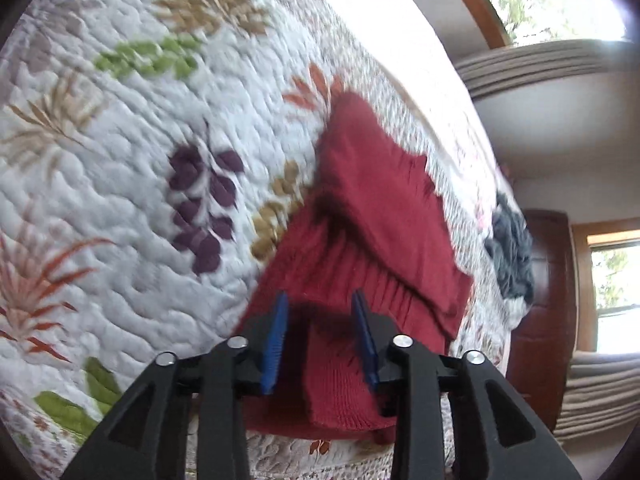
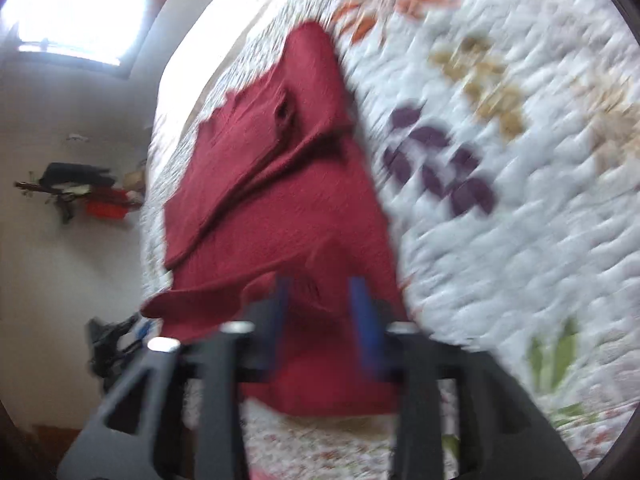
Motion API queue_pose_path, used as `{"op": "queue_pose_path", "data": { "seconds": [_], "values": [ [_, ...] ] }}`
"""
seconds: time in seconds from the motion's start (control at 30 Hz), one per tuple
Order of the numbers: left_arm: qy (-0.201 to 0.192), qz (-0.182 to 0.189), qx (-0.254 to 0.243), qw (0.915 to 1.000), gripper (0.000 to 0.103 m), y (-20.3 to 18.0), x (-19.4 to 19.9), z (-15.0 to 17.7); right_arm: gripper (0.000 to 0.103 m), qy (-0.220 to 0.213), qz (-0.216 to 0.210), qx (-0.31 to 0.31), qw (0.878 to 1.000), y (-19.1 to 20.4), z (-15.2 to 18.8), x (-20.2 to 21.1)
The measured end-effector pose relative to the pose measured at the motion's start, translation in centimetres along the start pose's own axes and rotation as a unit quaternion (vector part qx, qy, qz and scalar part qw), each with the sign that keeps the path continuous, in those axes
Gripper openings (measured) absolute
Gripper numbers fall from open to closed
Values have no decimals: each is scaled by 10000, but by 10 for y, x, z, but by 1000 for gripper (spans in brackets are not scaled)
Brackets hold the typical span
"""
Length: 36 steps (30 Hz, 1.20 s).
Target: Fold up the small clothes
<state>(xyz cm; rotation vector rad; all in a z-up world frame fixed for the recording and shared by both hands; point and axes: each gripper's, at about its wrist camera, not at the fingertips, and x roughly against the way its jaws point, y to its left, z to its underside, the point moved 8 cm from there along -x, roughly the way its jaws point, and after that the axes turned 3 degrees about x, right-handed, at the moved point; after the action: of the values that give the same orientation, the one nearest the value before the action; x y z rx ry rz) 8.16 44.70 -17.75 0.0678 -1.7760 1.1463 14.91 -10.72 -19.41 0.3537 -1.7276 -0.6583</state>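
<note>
Left wrist view: the left gripper (image 1: 320, 340) hovers, jaws wide, over the near hem of a red knit garment (image 1: 376, 216) on the leaf-print quilt (image 1: 120, 184). The right gripper (image 2: 324, 328) likewise gapes empty. Folding seems midway; next, both must close on the hem.

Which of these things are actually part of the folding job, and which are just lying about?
Part of the job:
red knit garment
left tongs
right tongs
quilt underneath

Just lying about:
dark bundle at the bed edge
clutter on wall shelf
</note>
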Motion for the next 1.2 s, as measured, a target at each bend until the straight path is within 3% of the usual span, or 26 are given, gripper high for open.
{"op": "queue_pose_path", "data": {
  "seconds": [0.07,0.2,0.43,0.57,0.77,0.83,1.0,1.13,1.2],
  "values": [
    [-82,-125,-185,9997,33,-1,9,-2,64,-325,225,244,9989,0,-7,13],
    [-76,-422,-843,9955,36,-12,12,5,64,-350,347,1016,9936,21,-6,21],
    [182,-768,-1808,9803,48,-37,-10,29,62,298,560,2531,9654,67,24,-17],
    [289,-892,-2065,9739,51,-45,-22,42,62,539,849,2993,9488,72,34,-41],
    [371,-936,-2131,9718,56,-47,-33,53,61,866,1167,3343,9312,69,35,-72],
    [392,-966,-2123,9716,56,-45,-37,54,56,1021,1278,3428,9250,66,34,-84],
    [404,-1060,-2108,9709,56,-42,-41,53,10,1229,1357,3657,9126,66,34,-96],
    [344,-1066,-2095,9714,56,-42,-39,49,7,990,1293,3595,9188,69,25,-80],
    [315,-1047,-2081,9720,56,-42,-38,47,6,684,1143,3212,9376,64,11,-61]
  ]
}}
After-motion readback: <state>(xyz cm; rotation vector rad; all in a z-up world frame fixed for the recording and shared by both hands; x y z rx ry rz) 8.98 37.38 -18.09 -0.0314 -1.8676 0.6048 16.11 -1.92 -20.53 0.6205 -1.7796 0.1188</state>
